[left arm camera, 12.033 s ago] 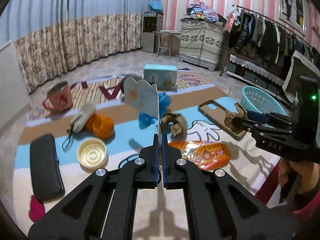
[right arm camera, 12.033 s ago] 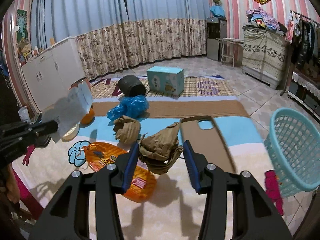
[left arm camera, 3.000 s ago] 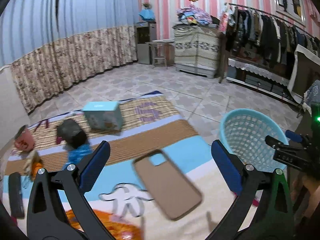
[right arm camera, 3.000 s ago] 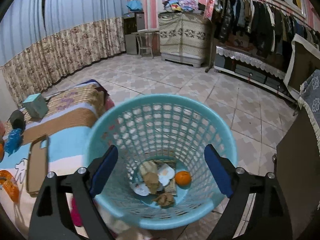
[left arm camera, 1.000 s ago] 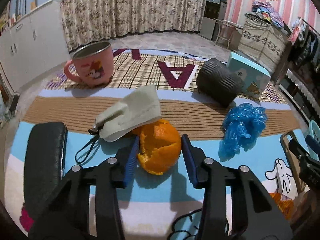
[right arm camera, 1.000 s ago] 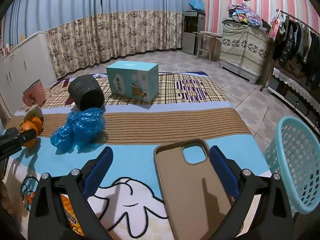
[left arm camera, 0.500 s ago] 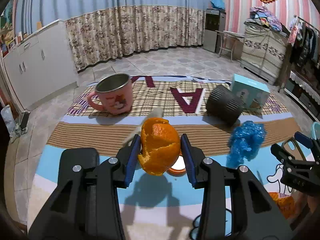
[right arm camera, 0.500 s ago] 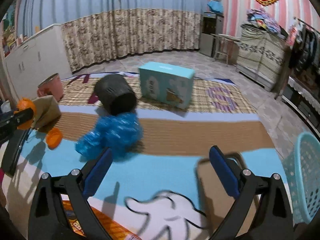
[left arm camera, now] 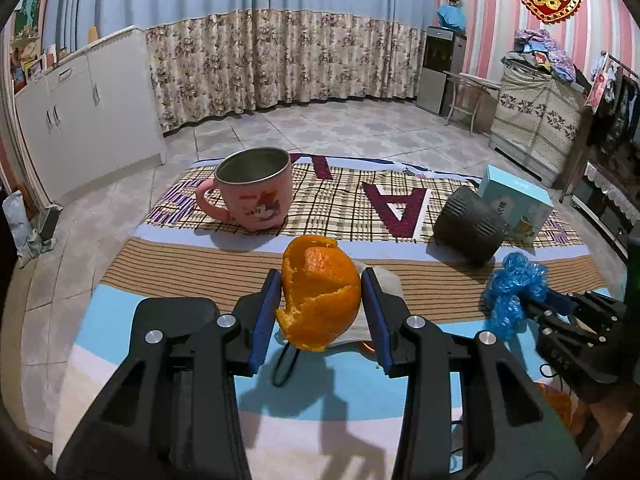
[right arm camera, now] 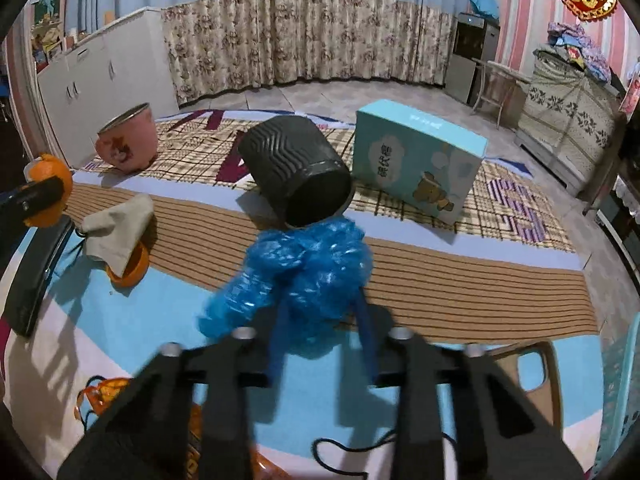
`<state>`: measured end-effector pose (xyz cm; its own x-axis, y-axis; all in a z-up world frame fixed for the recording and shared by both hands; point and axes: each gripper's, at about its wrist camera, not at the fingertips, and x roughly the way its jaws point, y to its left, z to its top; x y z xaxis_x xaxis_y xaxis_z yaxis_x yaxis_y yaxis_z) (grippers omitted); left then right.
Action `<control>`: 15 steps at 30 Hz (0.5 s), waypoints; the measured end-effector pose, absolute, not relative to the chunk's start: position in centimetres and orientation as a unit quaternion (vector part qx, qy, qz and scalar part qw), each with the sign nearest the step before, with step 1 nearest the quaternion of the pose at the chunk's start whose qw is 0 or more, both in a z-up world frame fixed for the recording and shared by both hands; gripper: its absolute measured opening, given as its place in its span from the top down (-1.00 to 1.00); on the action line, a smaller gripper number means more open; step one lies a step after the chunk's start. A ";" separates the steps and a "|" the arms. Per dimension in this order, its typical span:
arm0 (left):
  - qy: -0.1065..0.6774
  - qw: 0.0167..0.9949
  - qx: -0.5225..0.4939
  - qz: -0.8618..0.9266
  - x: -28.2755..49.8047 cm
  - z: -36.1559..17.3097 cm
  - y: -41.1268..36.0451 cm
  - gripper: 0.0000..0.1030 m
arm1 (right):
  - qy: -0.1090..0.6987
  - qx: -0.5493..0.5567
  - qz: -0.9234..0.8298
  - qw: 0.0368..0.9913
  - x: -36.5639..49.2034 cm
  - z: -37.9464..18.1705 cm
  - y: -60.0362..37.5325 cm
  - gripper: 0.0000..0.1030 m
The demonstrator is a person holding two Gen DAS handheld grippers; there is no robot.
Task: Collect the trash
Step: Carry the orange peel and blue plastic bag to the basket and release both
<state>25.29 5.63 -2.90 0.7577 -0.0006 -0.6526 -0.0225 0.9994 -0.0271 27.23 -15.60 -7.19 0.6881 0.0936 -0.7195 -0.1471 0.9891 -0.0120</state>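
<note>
Both jaws are busy: my left gripper [left arm camera: 320, 300] is clamped on an orange peel [left arm camera: 320, 294] at the centre of its frame, lifted clear of the mat [left arm camera: 280, 396], and my right gripper [right arm camera: 320, 332] has just been closing, its jaws now narrow around the lower part of a crumpled blue plastic bag [right arm camera: 296, 276] in the middle of its view, which still seems to rest on the mat. I judge the peel light and limp but a little brittle, so a gentle hold across its curved shell suits it; the bag is feather-light, soft and slippery, best pinched deep in its bunched folds so it cannot slide out. Just behind the bag lies a black cylinder [right arm camera: 298, 170] on its side, touching or nearly so, with a teal box [right arm camera: 416, 168] beyond it at upper right. A pink mug [right arm camera: 128, 142] stands well apart at upper left. Lifting straight up looks clearest, and the lower part of the mat offers open room.
</note>
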 end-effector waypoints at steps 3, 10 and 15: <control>0.348 0.938 -0.011 0.003 25.2 -2.9 5.2 0.22 | 0.372 -0.021 0.059 0.926 26.4 -5.9 -17.0 0.66; 0.348 0.937 -0.003 -0.010 24.9 -2.8 4.0 0.23 | 0.347 -0.003 0.036 0.937 23.2 -3.2 -21.4 0.66; 0.343 0.939 0.016 -0.034 23.8 -2.0 1.4 0.23 | 0.334 0.011 0.009 0.942 20.4 -1.3 -25.7 0.66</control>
